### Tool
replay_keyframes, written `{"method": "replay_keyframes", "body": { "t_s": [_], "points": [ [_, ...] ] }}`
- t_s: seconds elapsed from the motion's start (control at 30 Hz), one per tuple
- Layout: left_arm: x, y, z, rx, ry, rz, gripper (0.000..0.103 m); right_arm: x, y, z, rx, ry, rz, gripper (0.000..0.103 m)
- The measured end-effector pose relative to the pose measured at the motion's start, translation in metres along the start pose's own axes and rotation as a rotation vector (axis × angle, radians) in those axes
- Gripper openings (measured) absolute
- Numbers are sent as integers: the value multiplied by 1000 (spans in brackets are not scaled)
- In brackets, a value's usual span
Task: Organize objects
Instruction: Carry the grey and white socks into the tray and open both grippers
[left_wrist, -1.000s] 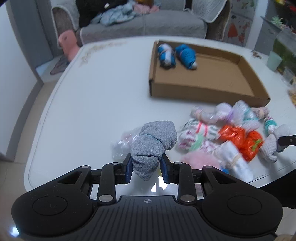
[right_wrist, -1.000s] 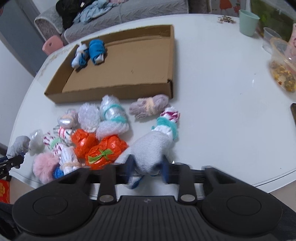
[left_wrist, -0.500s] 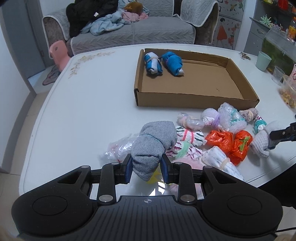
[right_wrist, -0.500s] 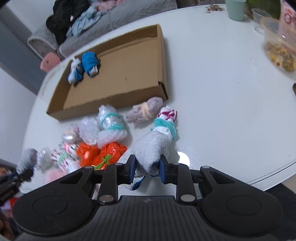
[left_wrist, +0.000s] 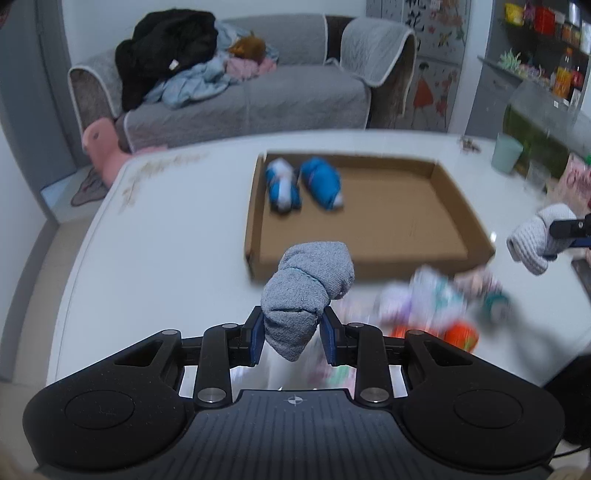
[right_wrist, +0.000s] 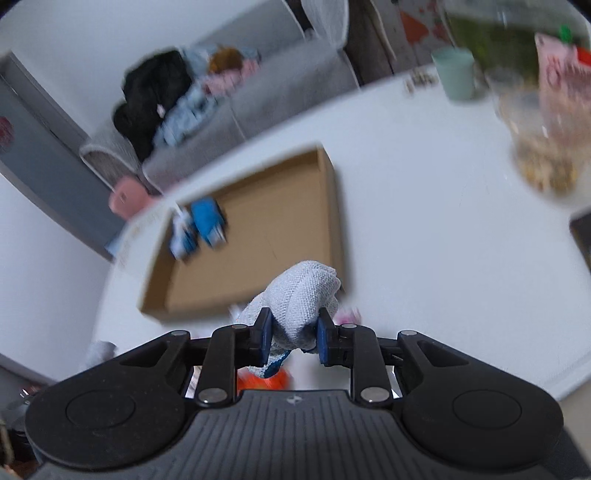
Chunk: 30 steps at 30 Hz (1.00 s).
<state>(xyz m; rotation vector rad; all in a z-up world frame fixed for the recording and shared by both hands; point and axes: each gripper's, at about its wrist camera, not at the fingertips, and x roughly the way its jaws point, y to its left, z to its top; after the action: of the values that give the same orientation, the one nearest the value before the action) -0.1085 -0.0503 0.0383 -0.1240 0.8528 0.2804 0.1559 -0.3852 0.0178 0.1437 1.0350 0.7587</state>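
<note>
We have lifted both bundles off the bench: the left tongs (left_wrist: 291, 332) pinch a grey roll (left_wrist: 306, 288), the right tongs (right_wrist: 293, 338) clamp a white roll (right_wrist: 303, 295), both now raised near the box (left_wrist: 461, 236), ready for placing. Two blue rolls (left_wrist: 303, 184) occupy its far left corner. The loose pile (left_wrist: 443, 299) below no longer blocks us.

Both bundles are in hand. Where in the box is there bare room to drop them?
The cardboard box floor is bare right of the two blue bundles, out to its right wall. Crowded: the loose pile on the table before the box.
</note>
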Motion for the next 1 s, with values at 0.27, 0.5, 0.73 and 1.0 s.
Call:
{"method": "replay_keyframes", "body": {
  "t_s": [0.27, 0.5, 0.73, 1.0],
  "points": [
    [40, -12, 77, -12, -73, -26, 37, 19, 40, 70, -106, -119, 56, 22],
    [100, 2, 98, -22, -32, -18, 37, 83, 67, 96, -189, -62, 138, 22],
    [167, 25, 81, -132, 73, -51, 37, 163, 92, 82, -341, 82, 174, 22],
    [191, 36, 74, -196, 106, -79, 37, 201, 129, 58, -590, 173, 182, 22]
  ]
}}
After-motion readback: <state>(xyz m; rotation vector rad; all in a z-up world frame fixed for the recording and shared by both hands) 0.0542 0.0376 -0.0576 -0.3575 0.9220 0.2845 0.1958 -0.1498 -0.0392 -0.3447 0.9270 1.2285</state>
